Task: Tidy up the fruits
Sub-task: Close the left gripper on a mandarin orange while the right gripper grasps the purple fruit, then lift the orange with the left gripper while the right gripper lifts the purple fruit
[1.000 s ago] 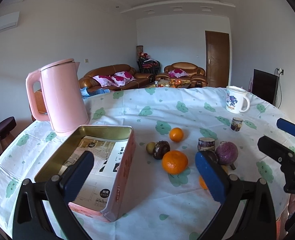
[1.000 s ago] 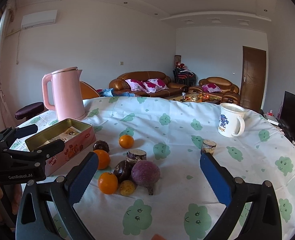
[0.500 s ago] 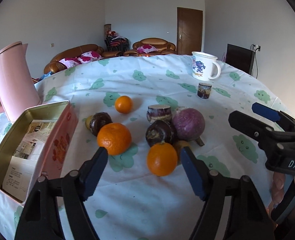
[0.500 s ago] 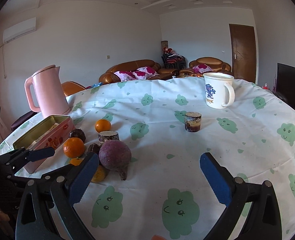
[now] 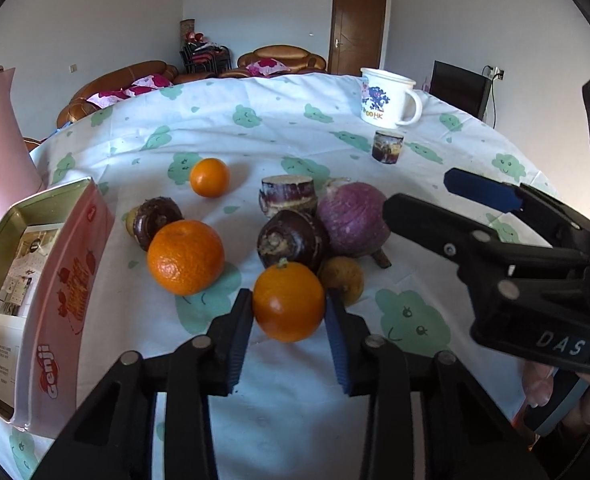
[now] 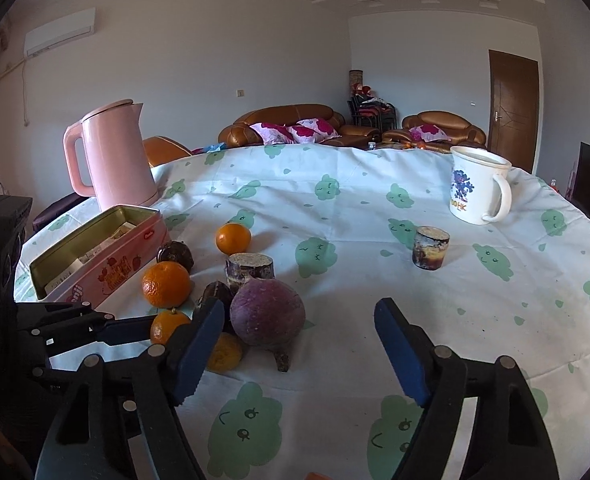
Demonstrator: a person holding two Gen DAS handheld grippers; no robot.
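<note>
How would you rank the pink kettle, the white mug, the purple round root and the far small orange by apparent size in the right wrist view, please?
1. pink kettle
2. white mug
3. purple round root, though nearness inflates it
4. far small orange

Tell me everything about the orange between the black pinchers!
The orange is small, round and shiny, with a little green-brown stem nub on top. It sits on the cloud-print tablecloth, nearest of the fruit pile. The left gripper is shut on it, blue pads pressing each side. A brownish-yellow fruit sits right behind it.
</note>
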